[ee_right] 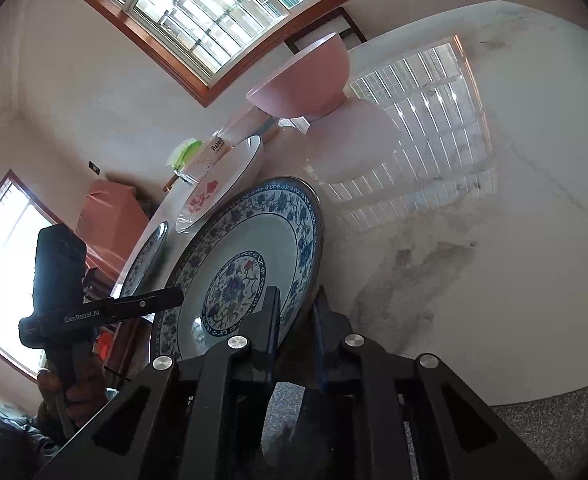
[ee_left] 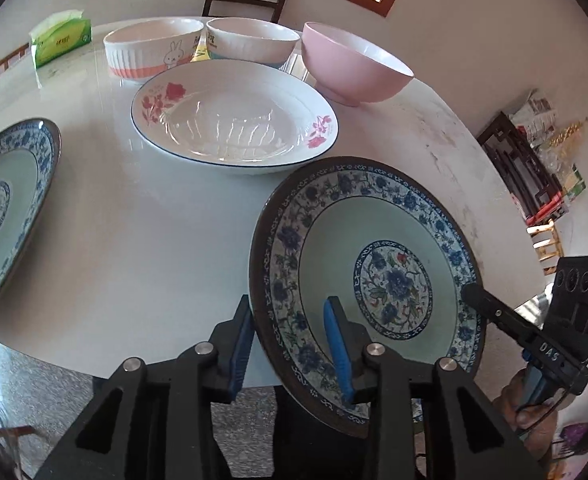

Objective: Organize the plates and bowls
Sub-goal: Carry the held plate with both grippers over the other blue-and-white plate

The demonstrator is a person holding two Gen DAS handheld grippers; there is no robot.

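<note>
The blue-patterned plate (ee_left: pixel 373 264) is held tilted off the bench (ee_left: pixel 142 240), pinched at opposite rims by the left gripper (ee_left: pixel 290 344) and right gripper (ee_right: pixel 295 320), fingers closed on it, presumably for stacking onto the matching plate (ee_left: pixel 6 200).

Bright daylight from window (ee_right: pixel 198 20); glare on table (ee_right: pixel 413 128); fisheye-warped edges

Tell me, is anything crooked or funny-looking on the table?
Yes. One blue-patterned plate is tilted up, hanging past the table edge, pinched at its rim by both the left tongs and right tongs. The matching plate lies flat. Grey smudges mark the tabletop. Nothing looks spilled or broken.
</note>
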